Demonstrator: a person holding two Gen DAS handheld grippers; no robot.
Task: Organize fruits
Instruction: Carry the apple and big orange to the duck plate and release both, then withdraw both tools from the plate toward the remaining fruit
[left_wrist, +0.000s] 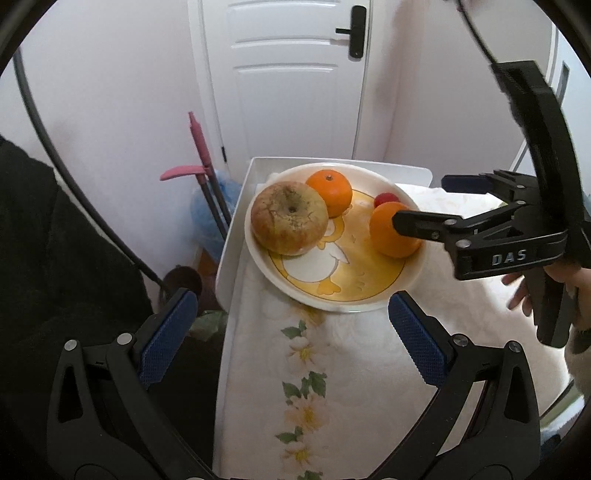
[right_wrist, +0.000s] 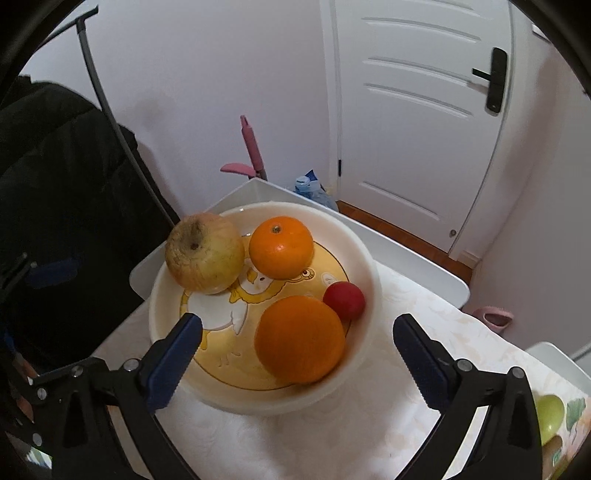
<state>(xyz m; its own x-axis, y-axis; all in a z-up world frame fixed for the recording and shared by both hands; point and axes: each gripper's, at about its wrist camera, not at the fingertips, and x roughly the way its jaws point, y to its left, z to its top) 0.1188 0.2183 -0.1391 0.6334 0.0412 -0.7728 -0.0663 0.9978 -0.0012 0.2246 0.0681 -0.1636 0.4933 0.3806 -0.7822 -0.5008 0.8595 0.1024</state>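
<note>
A white bowl (right_wrist: 373, 295) with a yellow duck picture stands on the table's far end; it also shows in the left wrist view (left_wrist: 410, 280). In it lie a wrinkled yellow-brown apple (right_wrist: 205, 253) (left_wrist: 289, 218), a tangerine (right_wrist: 280, 246) (left_wrist: 330, 191), a larger orange (right_wrist: 300, 339) (left_wrist: 388, 232) and a small red fruit (right_wrist: 344, 300) (left_wrist: 386, 199). My right gripper (right_wrist: 297, 350) is open, its jaws either side of the larger orange, just above it. My left gripper (left_wrist: 293, 339) is open and empty, short of the bowl's near rim.
A floral cloth (left_wrist: 314, 387) covers the white table (left_wrist: 231, 236). A green fruit (right_wrist: 550, 413) lies at the right edge. A pink broom and dustpan (left_wrist: 199, 162), a blue bag and a black chair stand left of the table. A white door (right_wrist: 417, 110) is behind.
</note>
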